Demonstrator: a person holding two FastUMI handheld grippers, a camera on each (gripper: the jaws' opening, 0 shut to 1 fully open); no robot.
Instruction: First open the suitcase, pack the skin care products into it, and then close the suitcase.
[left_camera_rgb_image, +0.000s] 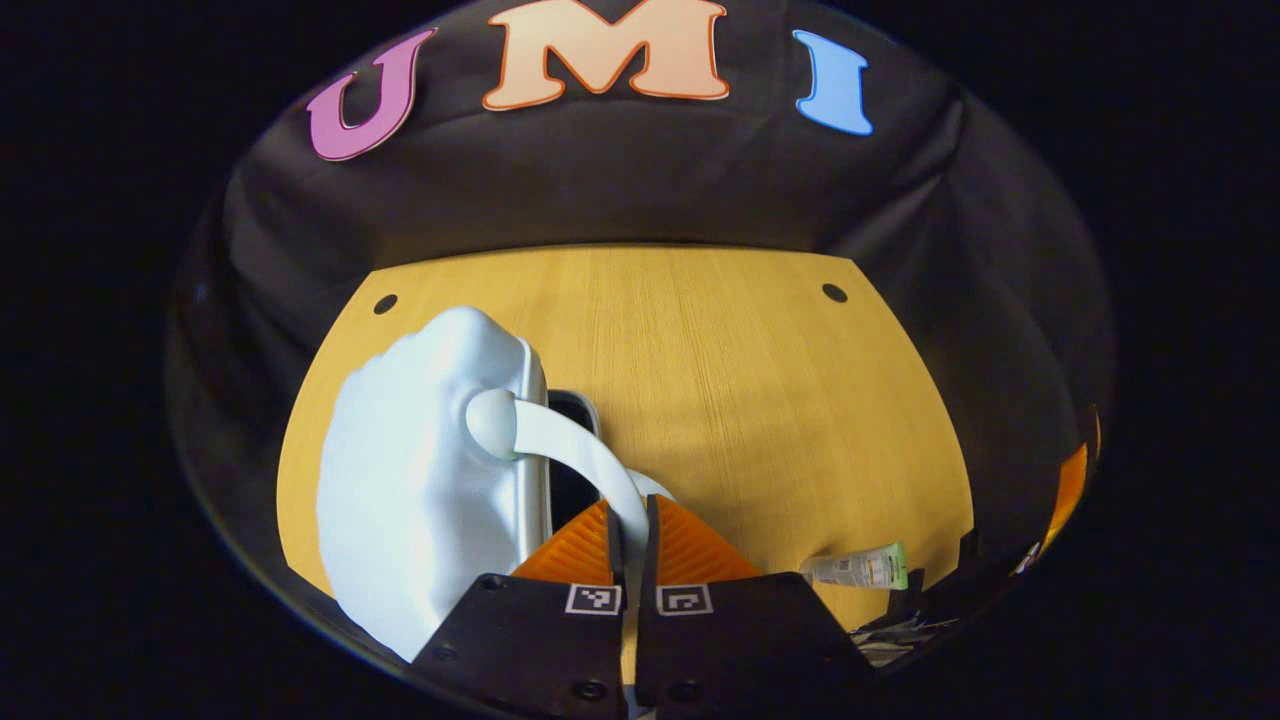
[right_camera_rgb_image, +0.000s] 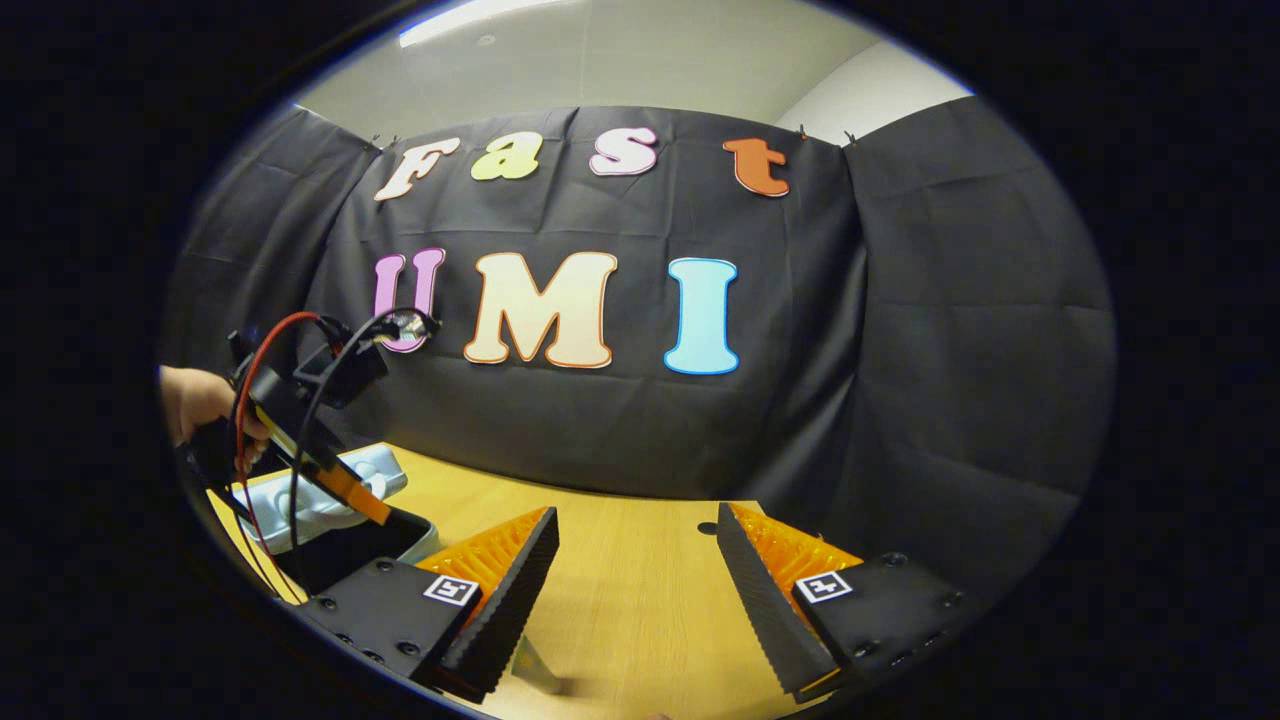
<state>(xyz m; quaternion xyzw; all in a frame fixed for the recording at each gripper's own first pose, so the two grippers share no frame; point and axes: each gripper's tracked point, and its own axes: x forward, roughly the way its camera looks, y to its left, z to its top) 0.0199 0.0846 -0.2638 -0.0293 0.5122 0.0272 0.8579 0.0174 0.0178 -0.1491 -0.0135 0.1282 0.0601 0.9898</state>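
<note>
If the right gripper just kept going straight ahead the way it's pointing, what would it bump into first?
Probably nothing soon: between the open right gripper lies bare table, and beyond it the black cloth wall. Depth is hard to judge.

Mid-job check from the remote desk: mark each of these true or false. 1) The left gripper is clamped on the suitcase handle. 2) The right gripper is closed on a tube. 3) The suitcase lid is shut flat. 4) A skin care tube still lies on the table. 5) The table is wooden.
1) True: the left gripper has its fingers closed on the white handle of the suitcase.
2) False: the right gripper is open and holds nothing, hovering above the table.
3) False: the lid is parted; a dark gap shows in the left gripper view, and the right gripper view shows the dark interior.
4) True: a tube lies on the table, outside the suitcase.
5) True: it has a light wood surface.
</note>
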